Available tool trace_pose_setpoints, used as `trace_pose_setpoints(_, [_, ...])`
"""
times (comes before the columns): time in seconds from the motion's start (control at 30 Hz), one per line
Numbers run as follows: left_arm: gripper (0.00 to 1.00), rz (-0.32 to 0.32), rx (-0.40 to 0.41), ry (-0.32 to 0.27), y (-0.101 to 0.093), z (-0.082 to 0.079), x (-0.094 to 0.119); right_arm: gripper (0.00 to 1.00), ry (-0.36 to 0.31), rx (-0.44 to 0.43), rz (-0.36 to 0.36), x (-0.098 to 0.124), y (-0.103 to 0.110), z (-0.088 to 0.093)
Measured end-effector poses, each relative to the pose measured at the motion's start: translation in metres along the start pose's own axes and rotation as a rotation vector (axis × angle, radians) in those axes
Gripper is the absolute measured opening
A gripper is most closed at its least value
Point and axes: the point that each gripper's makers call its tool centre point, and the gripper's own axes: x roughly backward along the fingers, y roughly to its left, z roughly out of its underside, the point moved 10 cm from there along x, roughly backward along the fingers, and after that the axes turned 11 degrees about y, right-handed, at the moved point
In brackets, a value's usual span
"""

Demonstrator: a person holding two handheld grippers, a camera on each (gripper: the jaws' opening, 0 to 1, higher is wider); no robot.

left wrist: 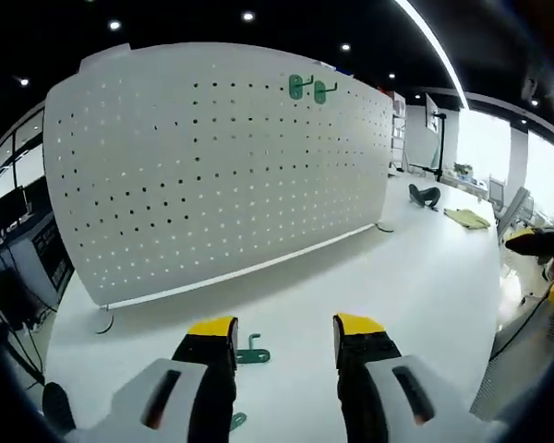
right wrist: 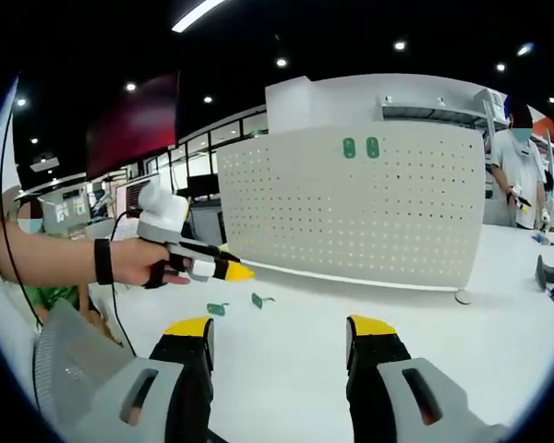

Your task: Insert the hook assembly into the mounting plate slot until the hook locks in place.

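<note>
In the left gripper view the left gripper point(left wrist: 286, 334) shows its two yellow-tipped black jaws spread wide apart with nothing between them, hanging above the white table point(left wrist: 415, 277). Just beside the inner edge of its left jaw a green hook point(left wrist: 252, 352) lies flat on the table, and a second green hook point(left wrist: 237, 421) peeks out lower down, partly hidden behind the same jaw. Beyond the jaws the white pegboard point(left wrist: 212, 175) stands upright on the table, and two green mounted hooks point(left wrist: 309, 89) sit side by side near its top edge. Farther off on the table lie a dark curved object point(left wrist: 426, 195) and a yellow-green cloth point(left wrist: 467, 218). In the right gripper view the right gripper point(right wrist: 281, 330) likewise has its jaws wide open and holds nothing, poised over the table point(right wrist: 443, 351). To its left a person's hand point(right wrist: 138, 261), with a dark band on the wrist, holds the left gripper point(right wrist: 229, 269), whose yellow tips point toward the board; how far its jaws are spread cannot be told from this angle. Two green hooks point(right wrist: 218, 308) point(right wrist: 261, 300) lie on the table just below those tips, close to each other but apart. The pegboard point(right wrist: 351, 208) stands behind them with the two mounted hooks point(right wrist: 360, 147) near its top, and a person point(right wrist: 522, 161) stands past its right end
</note>
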Motion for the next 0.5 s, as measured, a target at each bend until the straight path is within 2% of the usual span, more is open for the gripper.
trace_pose_setpoints(0.17, [0.43,-0.004,0.017,0.015,0.002,0.005,-0.005,0.58,-0.001,-0.007,-0.002,-0.001,0.0,0.0])
trace_pose_setpoints(0.2, [0.43,-0.009,0.039,0.034,0.002,0.008,-0.006,0.58,0.002,-0.008,-0.003,-0.002,0.0,0.0])
trace_pose_setpoints(0.5, [0.42,-0.028,0.046,0.078,0.004,0.02,-0.011,0.58,0.021,-0.021,-0.005,-0.004,-0.002,0.005])
